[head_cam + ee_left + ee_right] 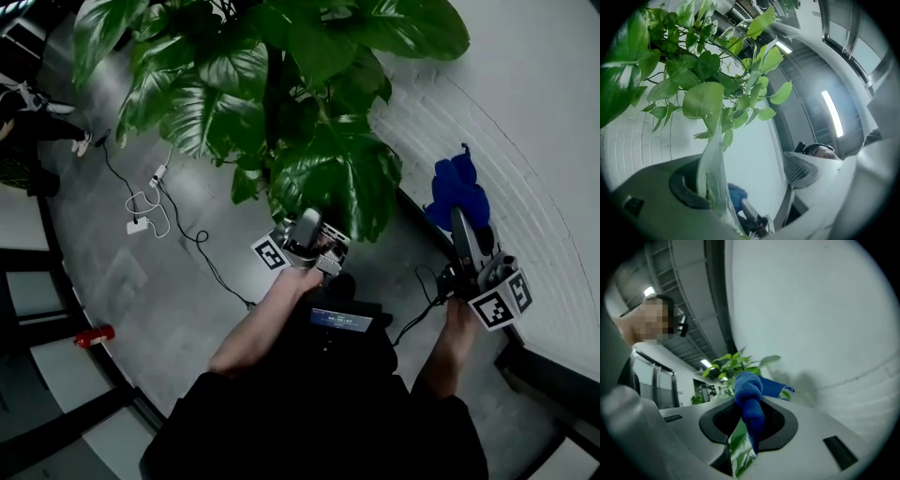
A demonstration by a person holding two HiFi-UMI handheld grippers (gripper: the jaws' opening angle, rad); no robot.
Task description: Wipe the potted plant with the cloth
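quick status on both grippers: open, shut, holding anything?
Left gripper: shut on a leaf.
Right gripper: shut on the blue cloth.

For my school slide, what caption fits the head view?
Left tool holds a plant leaf while right tool grips a blue cloth.

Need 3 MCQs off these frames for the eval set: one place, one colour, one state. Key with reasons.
1. Where is the cloth?
A) in a bucket
B) in the right gripper
C) on a chair

2. What colour is the cloth?
A) red
B) white
C) blue

3. What is the left gripper doing?
A) open, empty
B) shut on a leaf
C) shut on a spray bottle

Key:
1 B, the right gripper view shows the cloth pinched between the jaws.
2 C, it is blue in the head view and the right gripper view.
3 B, the left gripper view shows a leaf running down between the closed jaws.
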